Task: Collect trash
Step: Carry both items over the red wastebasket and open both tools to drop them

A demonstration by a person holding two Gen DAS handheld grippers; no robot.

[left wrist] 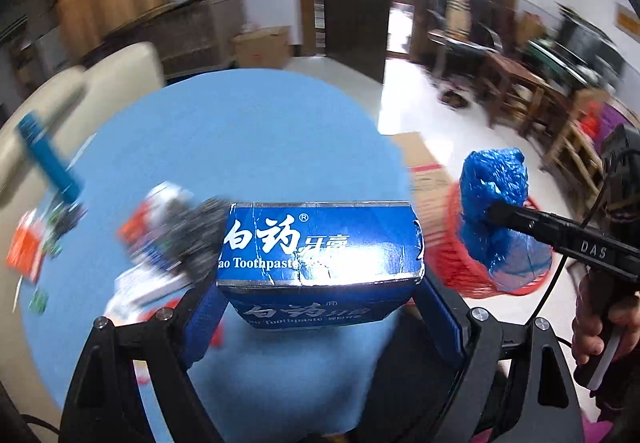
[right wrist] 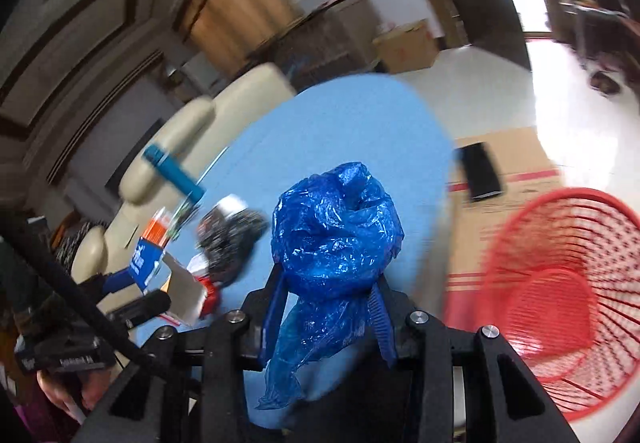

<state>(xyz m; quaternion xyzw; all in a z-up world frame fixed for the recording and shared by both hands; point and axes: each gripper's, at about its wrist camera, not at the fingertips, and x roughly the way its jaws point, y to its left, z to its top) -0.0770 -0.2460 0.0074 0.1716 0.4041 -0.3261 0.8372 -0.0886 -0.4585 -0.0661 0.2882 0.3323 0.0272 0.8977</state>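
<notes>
Both loaded, carry step. Left claw (left wrist: pixel 320 299) clamps the toothpaste box (left wrist: pixel 320 263) at frame centre above the blue tabletop (left wrist: pixel 248 131); right claw (right wrist: pixel 332 307) pinches the blue plastic bag (right wrist: pixel 336 227). Next: swing both over the red basket (right wrist: pixel 560 283), lower right, then release.
</notes>
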